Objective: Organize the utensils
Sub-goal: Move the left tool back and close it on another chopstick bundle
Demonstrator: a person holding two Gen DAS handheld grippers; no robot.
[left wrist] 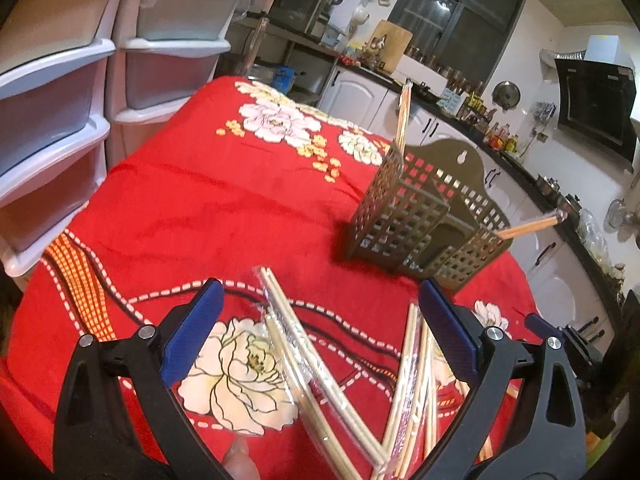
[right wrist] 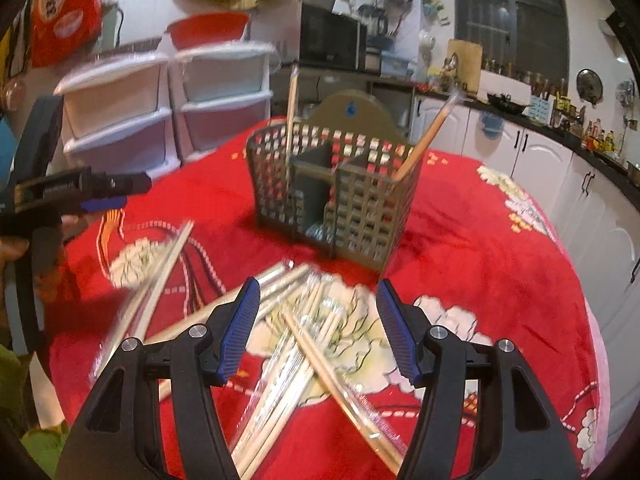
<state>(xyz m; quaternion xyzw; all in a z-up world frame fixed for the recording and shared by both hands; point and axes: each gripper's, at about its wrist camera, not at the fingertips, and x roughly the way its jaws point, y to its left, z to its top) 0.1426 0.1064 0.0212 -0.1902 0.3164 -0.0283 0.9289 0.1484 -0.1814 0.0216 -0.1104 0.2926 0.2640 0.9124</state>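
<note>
A red floral tablecloth (left wrist: 208,200) covers the table. Behind it, white plastic drawer units (right wrist: 168,108) stand side by side, a red basin (right wrist: 206,29) on top. A black microwave (right wrist: 330,42) sits further back, white cabinets (right wrist: 532,156) run along the wall, and there's a dark window (left wrist: 456,20).

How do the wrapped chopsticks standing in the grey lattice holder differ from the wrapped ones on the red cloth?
The chopsticks in the grey lattice holder — two pairs — stand leaning, apart in opposite end compartments. The chopsticks on the red floral cloth lie flat, many, crossed in a loose pile. Both are pale wood in clear wrappers.
</note>
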